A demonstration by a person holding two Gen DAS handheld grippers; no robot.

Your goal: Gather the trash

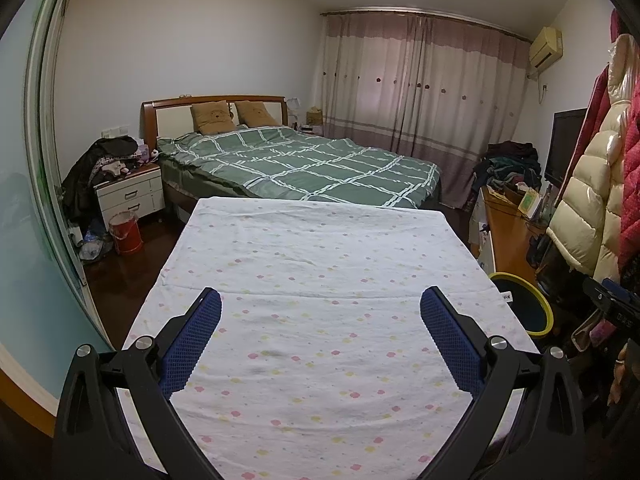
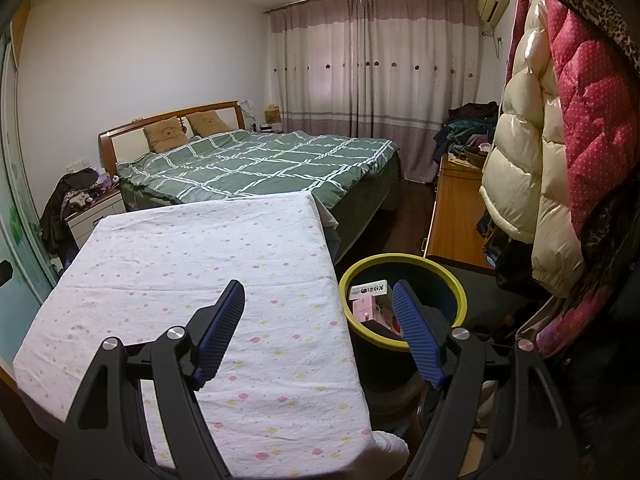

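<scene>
- Two tools are present, one per view: the left tool (image 1: 320, 312) and the right tool (image 2: 319, 302). Each has two blue-padded fingers spread wide apart and grasps nothing.
- One bench (image 1: 320, 264), draped in a white cloth with small pink and yellow flowers, lies under both tools; its cloth shows no loose item in either view.
- One trash bin (image 2: 448, 280), dark with a yellow-green rim, stands on the floor just beside the bench's right edge.
- Right wrist view only: the bin's inside, holding at least two pieces of trash, a white box (image 2: 369, 289) with printed marks lying on top of a pink carton (image 2: 370, 309). The right tool's right finger overlaps part of the bin's opening.
- Left wrist view only: the bin shows as a part of its rim (image 1: 532, 300), its contents out of sight; a red bucket (image 1: 126, 234) stands on the floor by a white nightstand (image 1: 130, 194).
- Both views: one bed (image 1: 304, 164) with a green checked cover and two brown cushions, one closed curtain (image 1: 420, 80), one air conditioner (image 1: 546, 48) high on the wall, and puffy coats (image 2: 520, 140) hanging at the right.
- A wooden cabinet (image 2: 452, 216) stands behind the bin, with clothes heaped at its far end.
</scene>
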